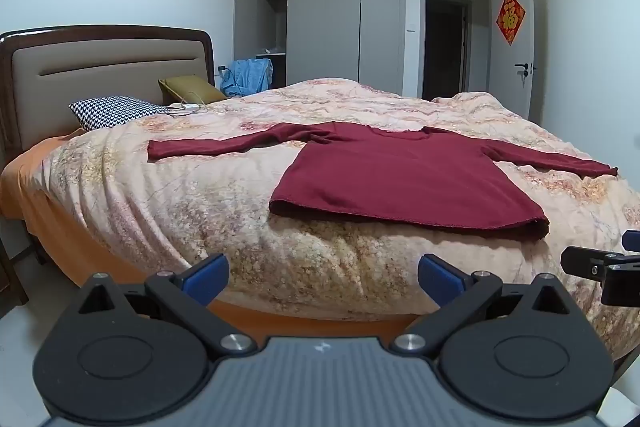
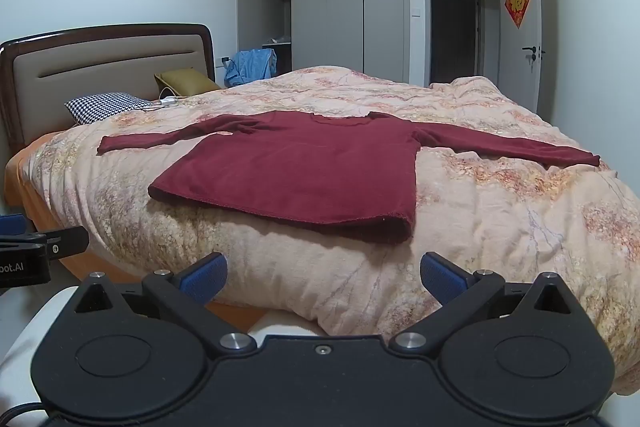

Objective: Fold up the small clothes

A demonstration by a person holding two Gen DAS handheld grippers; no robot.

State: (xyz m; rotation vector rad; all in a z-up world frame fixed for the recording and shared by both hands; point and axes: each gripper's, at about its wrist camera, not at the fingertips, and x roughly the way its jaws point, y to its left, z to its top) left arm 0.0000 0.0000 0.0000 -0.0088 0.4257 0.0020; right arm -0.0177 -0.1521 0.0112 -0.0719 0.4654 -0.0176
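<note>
A dark red long-sleeved sweater (image 1: pixel 400 175) (image 2: pixel 304 171) lies flat on the bed, both sleeves spread out to the sides and its hem toward me. My left gripper (image 1: pixel 322 277) hangs open in front of the bed's near edge, short of the hem, with nothing between its blue pads. Beside it my right gripper (image 2: pixel 324 275) is also open and empty, just short of the sweater's right hem corner. Part of the right gripper (image 1: pixel 600 267) shows at the right edge of the left wrist view, and part of the left gripper (image 2: pixel 36 251) at the left edge of the right wrist view.
The bed carries a floral peach quilt (image 1: pixel 200 195) (image 2: pixel 500 211) over an orange sheet. A houndstooth pillow (image 1: pixel 112 111), an olive cushion (image 1: pixel 188 89) and a white cable lie by the headboard (image 1: pixel 100 67). Behind stand grey wardrobes (image 1: pixel 344 15), blue clothing (image 1: pixel 250 75) and an open door (image 1: pixel 516 39).
</note>
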